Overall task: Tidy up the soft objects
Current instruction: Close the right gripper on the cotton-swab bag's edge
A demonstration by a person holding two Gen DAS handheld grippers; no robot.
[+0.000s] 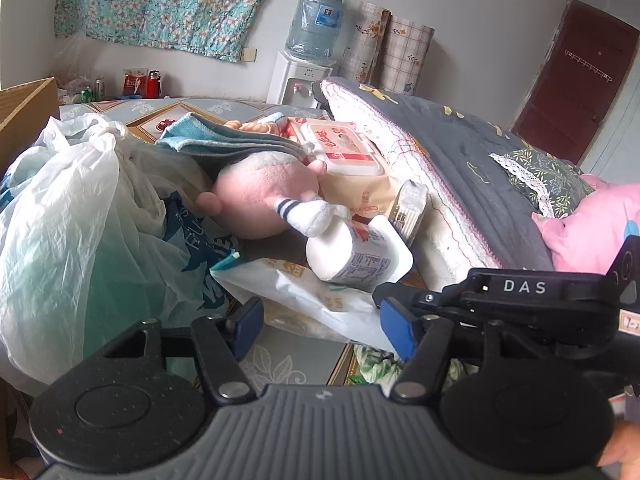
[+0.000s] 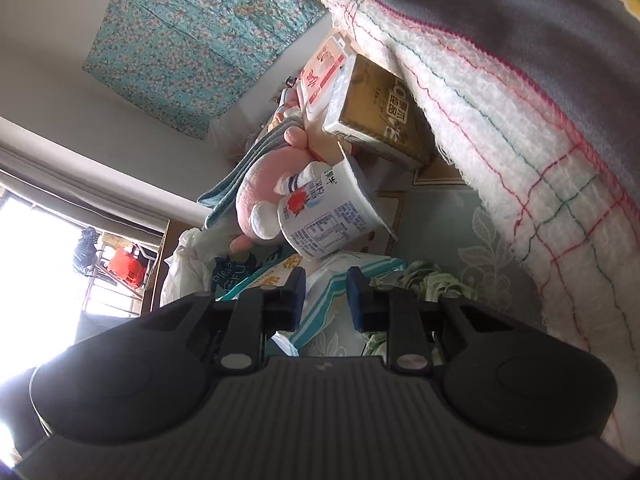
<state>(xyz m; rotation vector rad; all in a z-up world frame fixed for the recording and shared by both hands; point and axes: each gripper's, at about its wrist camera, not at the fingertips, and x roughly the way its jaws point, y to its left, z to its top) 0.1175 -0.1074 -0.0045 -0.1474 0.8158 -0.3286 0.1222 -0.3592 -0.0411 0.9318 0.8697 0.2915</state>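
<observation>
At six o'clock in the left wrist view the left gripper (image 1: pixel 320 322) stands with a wide gap between its blue pads, the flat white soft pack (image 1: pixel 304 296) lying in that gap; no pad can be seen pressing on it, so nothing is held yet. At six o'clock in the right wrist view the right gripper (image 2: pixel 325 298) has its jaws drawn narrow, with the teal-striped end of the soft pack (image 2: pixel 336 284) sitting in the slot between them. Whether the pads actually pinch the wrapper cannot be told.

Both tools seem placed at this pack because it is the nearest limp item on the bed, and two holds would probably keep it from sagging. Its long axis in the left view runs roughly from ten o'clock to four o'clock, lying flat on the patterned bed cover (image 1: pixel 280 364).

Just beyond, toward twelve o'clock, a white tub (image 1: pixel 360 256) lies tipped on its side on the pack (likely to roll if the pack is pulled). A pink plush toy (image 1: pixel 260 196) lies behind it, its striped leg pointing toward four o'clock and touching the tub. Crumpled plastic bags (image 1: pixel 68 220) fill nine o'clock; a folded quilt (image 1: pixel 460 168) rises at two o'clock.
</observation>
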